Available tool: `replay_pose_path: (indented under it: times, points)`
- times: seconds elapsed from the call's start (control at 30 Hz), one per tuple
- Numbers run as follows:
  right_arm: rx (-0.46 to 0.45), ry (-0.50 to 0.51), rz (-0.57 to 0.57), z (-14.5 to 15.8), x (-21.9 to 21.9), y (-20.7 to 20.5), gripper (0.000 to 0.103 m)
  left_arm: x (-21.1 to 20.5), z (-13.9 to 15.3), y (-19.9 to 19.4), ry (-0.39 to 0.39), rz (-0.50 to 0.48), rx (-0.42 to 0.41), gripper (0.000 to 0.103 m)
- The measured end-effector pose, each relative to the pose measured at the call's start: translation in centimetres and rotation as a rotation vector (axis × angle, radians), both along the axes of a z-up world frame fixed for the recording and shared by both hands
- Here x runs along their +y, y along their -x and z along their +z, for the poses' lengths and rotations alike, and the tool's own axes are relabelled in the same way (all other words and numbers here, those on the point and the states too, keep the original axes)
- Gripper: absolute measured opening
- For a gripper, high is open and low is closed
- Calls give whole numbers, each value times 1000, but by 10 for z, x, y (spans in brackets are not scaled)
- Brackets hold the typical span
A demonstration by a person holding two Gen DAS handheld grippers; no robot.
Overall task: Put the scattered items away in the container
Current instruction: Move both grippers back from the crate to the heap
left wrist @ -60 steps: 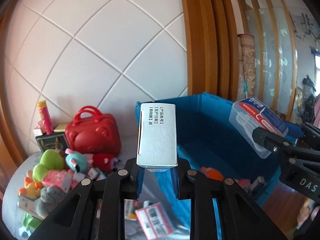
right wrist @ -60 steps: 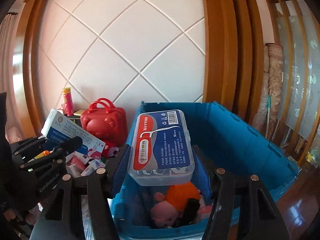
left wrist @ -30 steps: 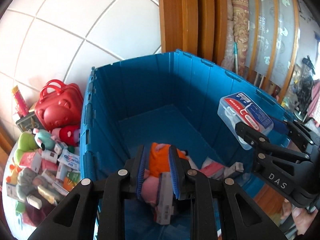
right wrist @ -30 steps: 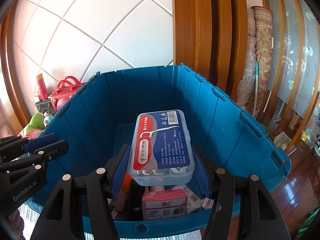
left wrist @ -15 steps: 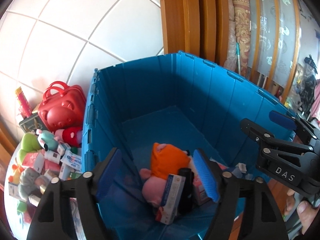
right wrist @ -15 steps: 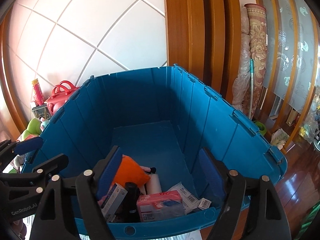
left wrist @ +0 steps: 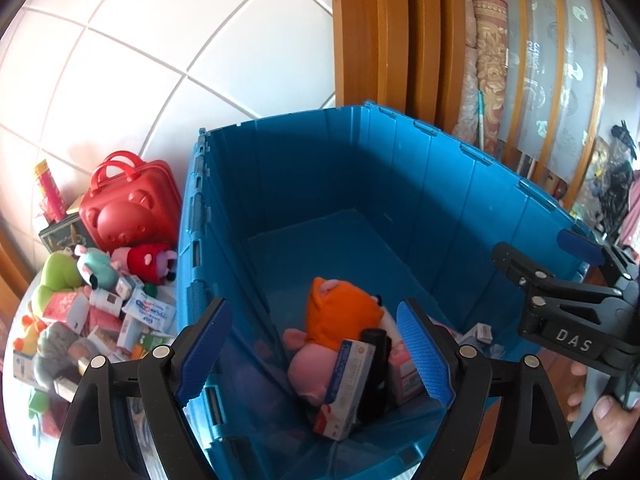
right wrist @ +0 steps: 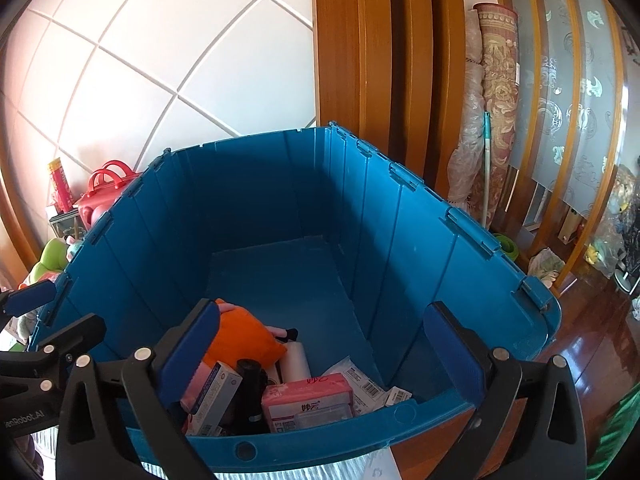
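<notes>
The blue crate [left wrist: 440, 184] stands against the tiled wall; it also shows in the right wrist view [right wrist: 400, 240]. Inside lie an orange and pink plush [left wrist: 340, 316], a white and blue box [left wrist: 344, 388], a black item [left wrist: 376, 372] and a pink packet [right wrist: 308, 400]. My left gripper [left wrist: 316, 356] is open and empty above the crate's near end. My right gripper [right wrist: 320, 352] is open and empty over the crate's near rim. The right gripper also shows at the right of the left wrist view [left wrist: 560, 280].
Left of the crate, a pile of scattered items [left wrist: 88, 320] lies on the surface: plush toys, small boxes, a red bear case [left wrist: 128, 208] and a dark box with a yellow-red tube [left wrist: 50, 192]. Wooden door frame and a rolled carpet [right wrist: 496, 100] stand behind.
Both grippers moved over the crate, opened and dropped their loads: the white box from the left, the clear floss box from the right. Since half a second ago, little has moved.
</notes>
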State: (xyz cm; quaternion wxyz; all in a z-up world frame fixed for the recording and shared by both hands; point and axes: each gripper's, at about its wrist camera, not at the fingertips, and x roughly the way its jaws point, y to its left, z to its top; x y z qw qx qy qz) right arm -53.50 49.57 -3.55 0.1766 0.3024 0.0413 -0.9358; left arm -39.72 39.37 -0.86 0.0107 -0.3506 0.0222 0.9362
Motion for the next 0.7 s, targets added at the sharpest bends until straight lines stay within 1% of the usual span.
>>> replay_pose_path:
  times: [0.17,0.33,0.5,0.63,0.7]
  points:
    - [-3,-6,13,0,-11,-5,103,-11,3,-9,17,20,19,85]
    - [10,-7,43,3,-29,-13,103,-35,9,-22,3,62,45,85]
    - [34,-2,93,12,-56,-27,103,-74,14,-38,-28,117,78,86]
    - [56,-11,141,19,-86,-43,103,-111,13,-51,-61,167,78,87]
    - [71,-14,166,23,-104,-53,103,-130,11,-59,-61,193,82,87]
